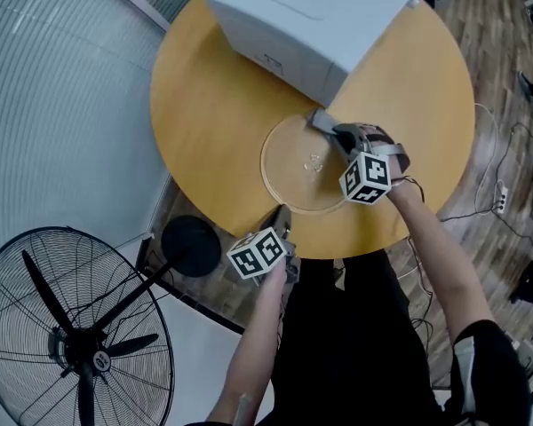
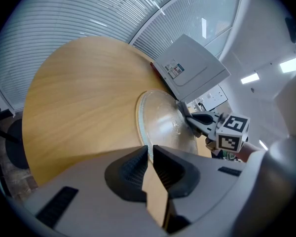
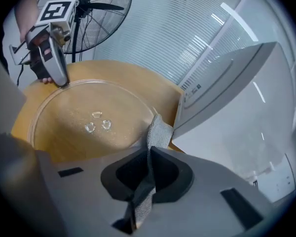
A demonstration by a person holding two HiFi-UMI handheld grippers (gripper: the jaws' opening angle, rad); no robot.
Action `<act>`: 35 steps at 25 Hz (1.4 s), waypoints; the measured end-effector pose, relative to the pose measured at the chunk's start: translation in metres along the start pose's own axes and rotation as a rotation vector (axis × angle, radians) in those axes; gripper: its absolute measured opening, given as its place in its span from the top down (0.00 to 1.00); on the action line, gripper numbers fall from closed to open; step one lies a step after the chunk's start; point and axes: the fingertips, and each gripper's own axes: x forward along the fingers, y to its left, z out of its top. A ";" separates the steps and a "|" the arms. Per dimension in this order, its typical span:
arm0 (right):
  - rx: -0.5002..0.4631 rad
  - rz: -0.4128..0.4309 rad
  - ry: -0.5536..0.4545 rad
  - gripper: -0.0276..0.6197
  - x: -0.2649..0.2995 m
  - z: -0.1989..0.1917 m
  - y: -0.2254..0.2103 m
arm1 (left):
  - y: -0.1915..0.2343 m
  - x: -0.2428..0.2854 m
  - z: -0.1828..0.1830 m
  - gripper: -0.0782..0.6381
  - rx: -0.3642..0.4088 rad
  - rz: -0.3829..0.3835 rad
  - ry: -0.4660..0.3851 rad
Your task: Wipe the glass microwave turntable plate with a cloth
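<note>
Glass turntable plate at the round table's near edge. The left gripper clamps its near rim and the right gripper pinches the cloth at the far rim — wiping seems under way, most glass probably left.

You hold a plate of clear, glossy glass; cloth on it woven, matt grey; table beneath it smooth wood.

Overhead plus low views across plate

left tool — jaws pinched | right tool — clamped (arm outstretched)
</note>
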 end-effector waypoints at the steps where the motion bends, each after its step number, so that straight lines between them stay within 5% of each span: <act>1: 0.027 -0.007 0.007 0.94 -0.003 -0.003 0.002 | 0.000 0.000 0.000 0.85 -0.001 -0.002 0.000; 7: 0.156 -0.037 0.012 0.95 -0.024 -0.002 0.038 | 0.001 0.000 0.002 0.85 -0.002 -0.005 0.004; 13: 0.283 0.025 -0.018 0.95 -0.045 0.023 0.104 | 0.001 -0.001 0.000 0.85 0.002 -0.001 0.002; 20: 0.207 0.193 -0.104 0.95 -0.059 0.045 0.156 | 0.001 0.002 -0.001 0.85 -0.001 -0.001 0.001; 26: 0.139 0.273 -0.133 0.92 -0.063 0.019 0.135 | 0.001 0.001 0.001 0.85 0.004 0.002 0.002; 35: 0.239 0.068 -0.020 0.92 -0.036 -0.026 0.046 | 0.003 0.002 0.001 0.85 0.008 0.003 -0.002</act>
